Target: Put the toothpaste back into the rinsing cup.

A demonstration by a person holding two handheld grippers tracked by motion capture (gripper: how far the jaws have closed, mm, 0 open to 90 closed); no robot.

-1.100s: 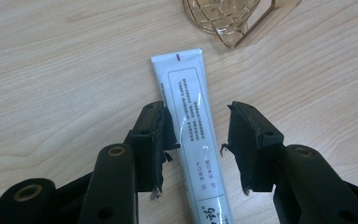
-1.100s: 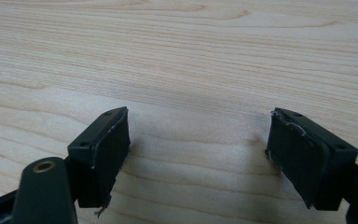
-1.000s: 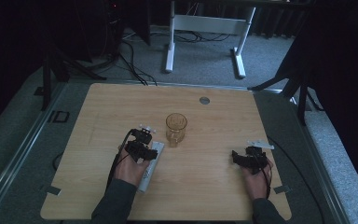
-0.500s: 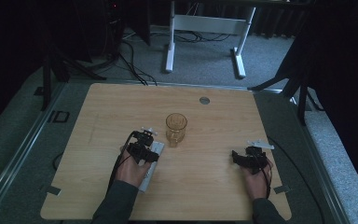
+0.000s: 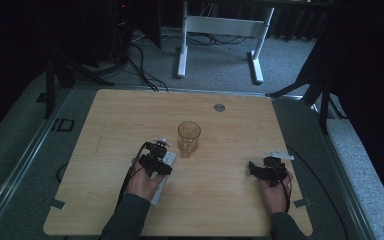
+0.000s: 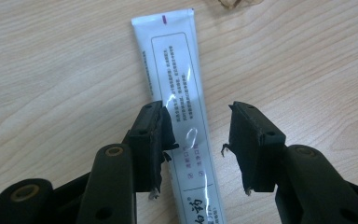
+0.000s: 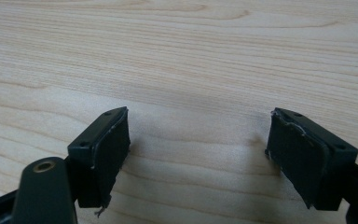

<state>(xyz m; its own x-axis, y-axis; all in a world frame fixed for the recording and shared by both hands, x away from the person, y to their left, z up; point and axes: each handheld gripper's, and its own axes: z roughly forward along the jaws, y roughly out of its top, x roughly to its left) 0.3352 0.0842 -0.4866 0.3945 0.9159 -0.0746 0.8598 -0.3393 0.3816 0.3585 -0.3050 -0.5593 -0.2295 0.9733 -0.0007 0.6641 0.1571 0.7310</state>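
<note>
Left gripper view: jaws have just been closing around the tube [image 6: 182, 93].

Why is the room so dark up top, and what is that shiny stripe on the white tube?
High view: the wooden table is dimly lit, the surroundings nearly black, and the glass cup looks soft. Left gripper view: sharp and bright; the stripe is glare on the glossy white tube. Right gripper view: even light, with faint shadows under the right hand-held gripper.

Amber glass [image 5: 189, 136] on wooden table [image 5: 120, 115], white desk frame [image 5: 220, 30] behind
</note>
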